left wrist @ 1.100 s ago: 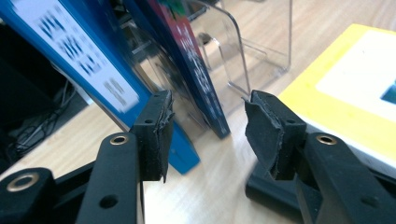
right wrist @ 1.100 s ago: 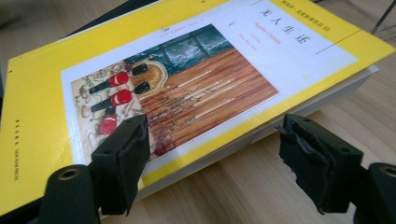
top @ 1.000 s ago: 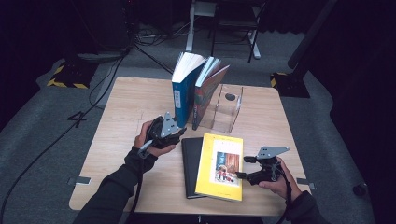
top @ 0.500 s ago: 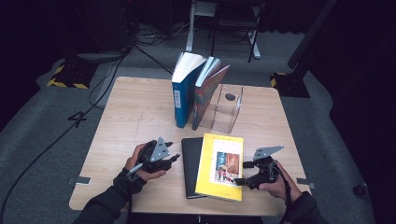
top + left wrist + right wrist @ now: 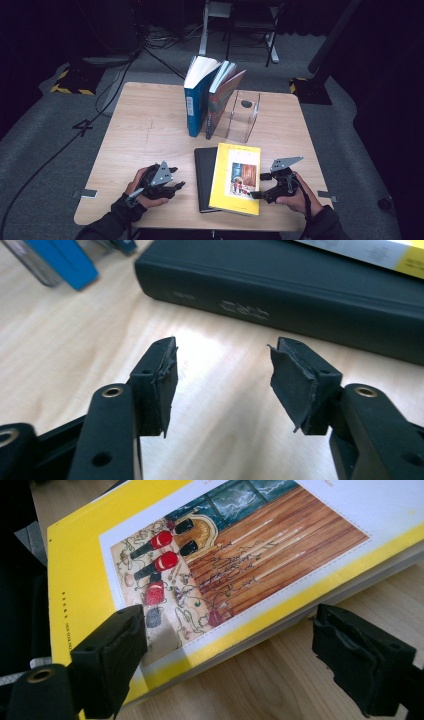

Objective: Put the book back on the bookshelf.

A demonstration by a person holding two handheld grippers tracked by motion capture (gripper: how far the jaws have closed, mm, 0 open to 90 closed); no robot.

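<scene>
A yellow picture book [image 5: 235,175] [image 5: 210,560] lies flat on a black book [image 5: 204,172], whose spine [image 5: 280,295] faces my left gripper. My left gripper [image 5: 172,186] [image 5: 222,347] rests low on the table just left of that spine. Its jaws have just been opening and hold nothing. My right gripper [image 5: 257,194] [image 5: 230,617] is open at the yellow book's near right edge, and its jaws have just widened. One jaw sits over the cover and the other over bare wood, with neither pad pressing on the book.
A blue book [image 5: 196,102] and a red book [image 5: 222,100] stand upright at the back, leaning against a clear plastic box [image 5: 242,117]. The wooden table [image 5: 140,130] has bare room on its left half. Its near edge is close to both hands.
My left hand has come down and back from near the upright books to the table beside the black book. Its jaws stand wider. The right hand has kept still.
</scene>
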